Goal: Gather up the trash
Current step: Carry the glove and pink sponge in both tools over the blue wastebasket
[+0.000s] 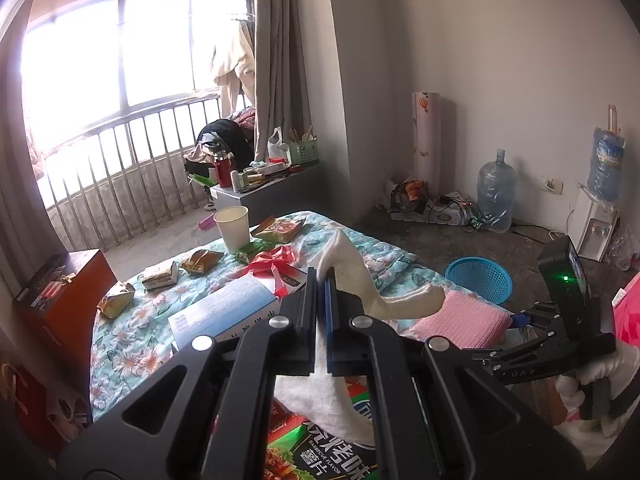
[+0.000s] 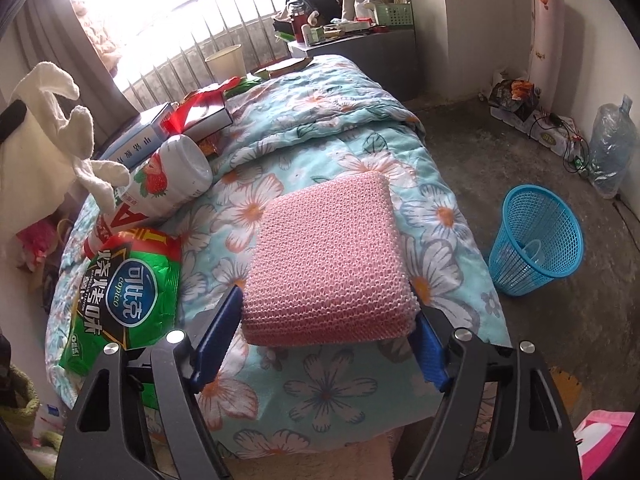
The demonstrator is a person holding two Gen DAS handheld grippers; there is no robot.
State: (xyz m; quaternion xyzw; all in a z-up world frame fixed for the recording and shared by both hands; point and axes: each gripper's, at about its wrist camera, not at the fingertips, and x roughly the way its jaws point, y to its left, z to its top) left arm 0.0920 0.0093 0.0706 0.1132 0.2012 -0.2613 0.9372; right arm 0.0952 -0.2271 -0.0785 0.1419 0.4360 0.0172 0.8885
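Note:
My left gripper (image 1: 322, 276) is shut on a white cloth glove (image 1: 360, 276) and holds it above the floral quilt (image 1: 132, 340). The glove also shows at the left of the right wrist view (image 2: 52, 136). My right gripper (image 2: 328, 312) is open, its blue pads (image 2: 218, 338) on either side of the near end of a pink foam-mesh pad (image 2: 328, 256) lying on the quilt (image 2: 328, 392). A green chip bag (image 2: 128, 300) and a strawberry milk bottle (image 2: 172, 180) lie left of it. A paper cup (image 1: 232, 226), several snack wrappers (image 1: 160, 276) and red plastic (image 1: 272, 260) lie farther back.
A blue mesh waste basket (image 2: 536, 240) stands on the concrete floor right of the bed; it also shows in the left wrist view (image 1: 478, 276). Books (image 1: 224, 312) lie on the quilt. Water jugs (image 1: 496, 192), a dispenser (image 1: 592, 232) and cables line the right wall.

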